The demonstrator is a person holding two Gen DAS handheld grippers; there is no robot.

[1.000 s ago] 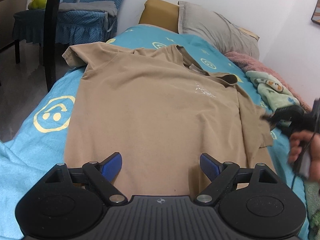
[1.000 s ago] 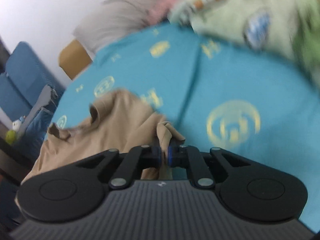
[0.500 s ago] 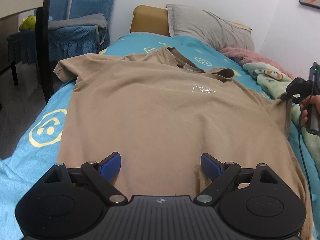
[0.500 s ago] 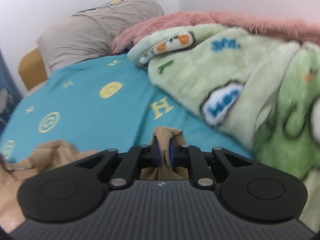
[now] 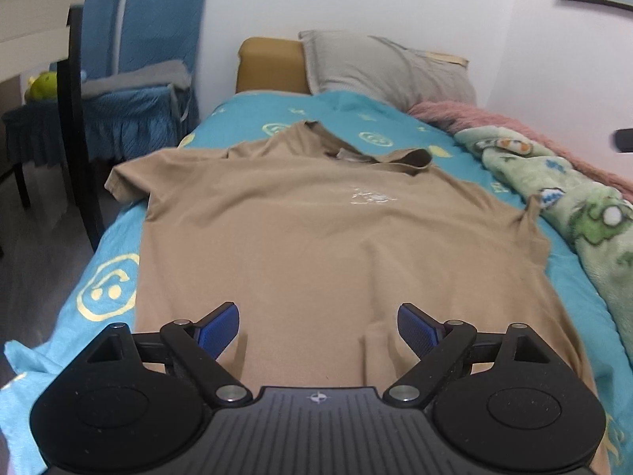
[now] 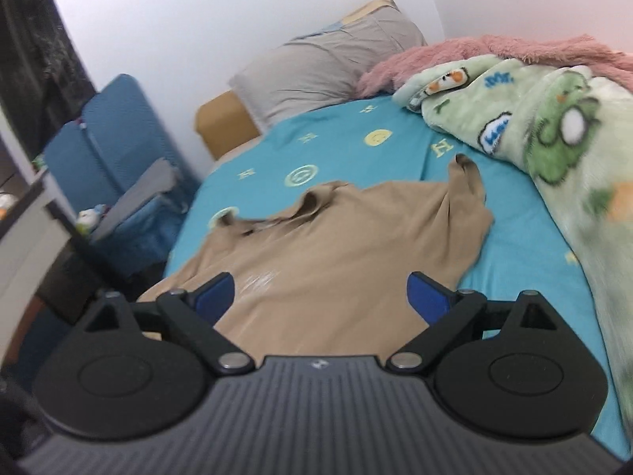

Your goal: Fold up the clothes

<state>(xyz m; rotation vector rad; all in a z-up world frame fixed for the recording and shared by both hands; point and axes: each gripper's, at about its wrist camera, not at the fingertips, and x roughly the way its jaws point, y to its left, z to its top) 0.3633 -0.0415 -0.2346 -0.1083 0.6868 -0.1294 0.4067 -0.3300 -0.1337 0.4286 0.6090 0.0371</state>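
A tan T-shirt [image 5: 316, 237] lies spread flat, front up, on the turquoise bed sheet [image 5: 107, 289], collar toward the pillows. It also shows in the right wrist view [image 6: 336, 269], with its right sleeve [image 6: 467, 198] lying out toward the green blanket. My left gripper [image 5: 318, 326] is open and empty above the shirt's hem. My right gripper [image 6: 320, 293] is open and empty above the shirt's chest area.
A grey pillow [image 5: 383, 67] and a tan cushion [image 5: 271, 65] lie at the bed's head. A green cartoon blanket [image 5: 573, 206] and a pink fuzzy blanket [image 5: 474, 114] run along the right side. Blue covered chairs [image 5: 130, 79] and a dark table leg [image 5: 79, 126] stand left of the bed.
My right gripper has let go of the right sleeve, opened and pulled back over the shirt. The sleeve now lies spread out. My left gripper stays open over the hem.
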